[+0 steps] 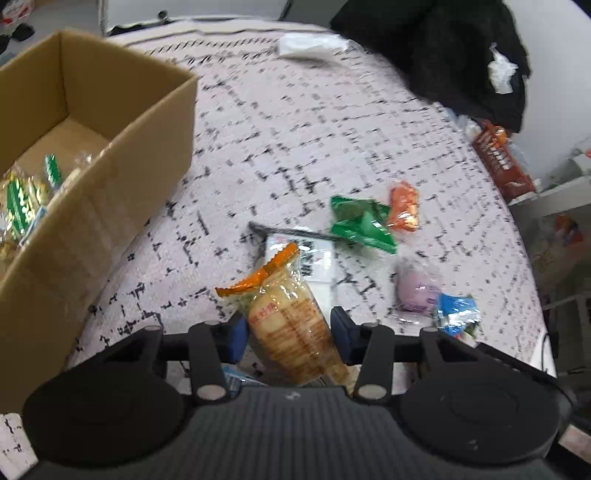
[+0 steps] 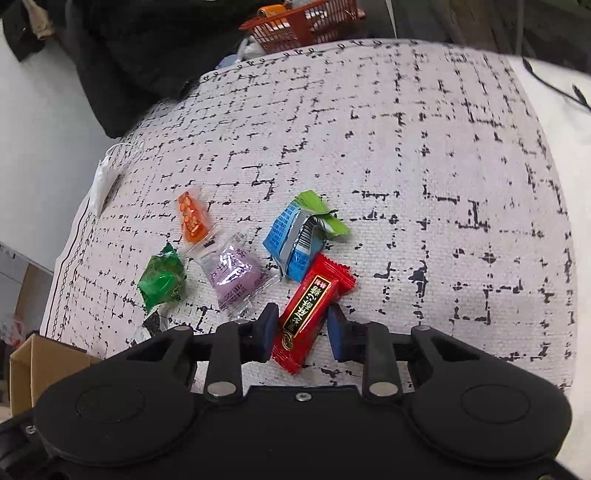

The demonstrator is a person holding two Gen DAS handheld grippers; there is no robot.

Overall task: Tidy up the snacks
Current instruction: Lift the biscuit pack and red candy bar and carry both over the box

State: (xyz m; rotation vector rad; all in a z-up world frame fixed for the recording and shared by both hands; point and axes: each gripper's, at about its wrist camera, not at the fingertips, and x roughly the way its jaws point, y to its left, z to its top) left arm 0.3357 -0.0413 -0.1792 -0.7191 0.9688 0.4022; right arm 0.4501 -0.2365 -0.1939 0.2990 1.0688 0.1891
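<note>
My left gripper point(image 1: 288, 328) is shut on a clear packet of tan crackers with an orange crimped top point(image 1: 291, 325), which sticks up between the blue pads. A cardboard box point(image 1: 110, 155) with green-striped packets point(image 1: 22, 199) inside stands to the left. My right gripper point(image 2: 302, 328) is shut on a red bar wrapper point(image 2: 314, 306) with gold lettering that lies on the patterned cloth. Just beyond it lie a blue and green packet point(image 2: 299, 236), a purple candy point(image 2: 232, 271), an orange candy point(image 2: 192, 218) and a green candy point(image 2: 162, 278).
The cloth-covered table point(image 2: 424, 147) drops off at its rounded edges. Dark clothing point(image 1: 461, 48) is heaped at the far side beside a red basket point(image 2: 303, 22). A white flat packet point(image 1: 314, 258) lies behind the crackers. A white bag point(image 1: 310, 46) sits far back.
</note>
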